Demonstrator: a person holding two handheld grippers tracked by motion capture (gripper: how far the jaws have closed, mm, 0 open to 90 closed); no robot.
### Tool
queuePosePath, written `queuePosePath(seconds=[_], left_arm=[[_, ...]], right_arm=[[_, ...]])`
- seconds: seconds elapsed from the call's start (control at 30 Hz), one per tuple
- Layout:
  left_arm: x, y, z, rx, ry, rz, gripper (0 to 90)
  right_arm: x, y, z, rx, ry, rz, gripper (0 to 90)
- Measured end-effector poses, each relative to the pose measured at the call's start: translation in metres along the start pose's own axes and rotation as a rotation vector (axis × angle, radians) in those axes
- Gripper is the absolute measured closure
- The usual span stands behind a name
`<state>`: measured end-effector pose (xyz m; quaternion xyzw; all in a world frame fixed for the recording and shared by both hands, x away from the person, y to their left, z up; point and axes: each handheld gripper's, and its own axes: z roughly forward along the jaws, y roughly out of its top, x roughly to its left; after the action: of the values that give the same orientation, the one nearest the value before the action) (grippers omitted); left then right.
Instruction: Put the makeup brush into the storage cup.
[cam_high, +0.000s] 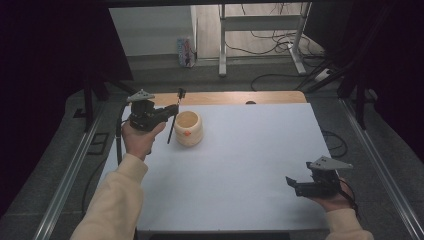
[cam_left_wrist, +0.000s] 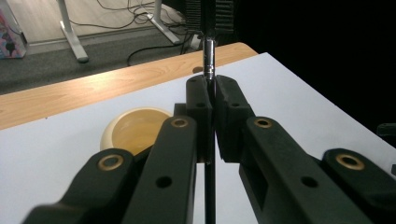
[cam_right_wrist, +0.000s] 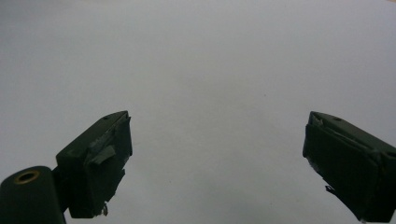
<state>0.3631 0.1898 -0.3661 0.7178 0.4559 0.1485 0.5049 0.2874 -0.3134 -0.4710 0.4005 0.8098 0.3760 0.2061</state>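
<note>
- The worktop (cam_high: 240, 165) is a white sheet; its wooden far edge shows at 12 o'clock in the high view.
- The pot (cam_high: 188, 128), cream and round with an open mouth, stands on the worktop toward 10 o'clock from the centre. In the left gripper view it (cam_left_wrist: 136, 131) sits low and to the left of the fingers.
- The left gripper (cam_high: 172, 111) hangs at about 9 o'clock of the pot, just beside it, held up off the worktop by the person's left hand.
- Its fingers (cam_left_wrist: 200, 109) are closed tight on the rod (cam_left_wrist: 209, 56), a thin dark stick with a metal collar and a toothed black head at the top.
- The rod (cam_high: 174, 117) runs nearly upright, slightly tilted, its lower end hanging near the pot's left side and clear of the mouth.
- My judgement: the next move turns on carrying the rod toward 3 o'clock, over the rim, then lowering it along its long axis; the left hand is much the nearer.
- The right gripper (cam_high: 292, 184) rests at about 4 o'clock of the worktop, well apart from the pot.
- Its fingers (cam_right_wrist: 105, 158) stand wide apart, holding nothing, over bare white surface.
</note>
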Motion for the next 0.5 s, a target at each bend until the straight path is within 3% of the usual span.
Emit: queuePosePath(seconds=[0.5], left_arm=[[0.0063,0.0039,0.0064,-0.019,0.008,0.010,86.1]], right_arm=[[-0.0004,-0.0004,0.0002,0.004,-0.001,0.000,8.5]])
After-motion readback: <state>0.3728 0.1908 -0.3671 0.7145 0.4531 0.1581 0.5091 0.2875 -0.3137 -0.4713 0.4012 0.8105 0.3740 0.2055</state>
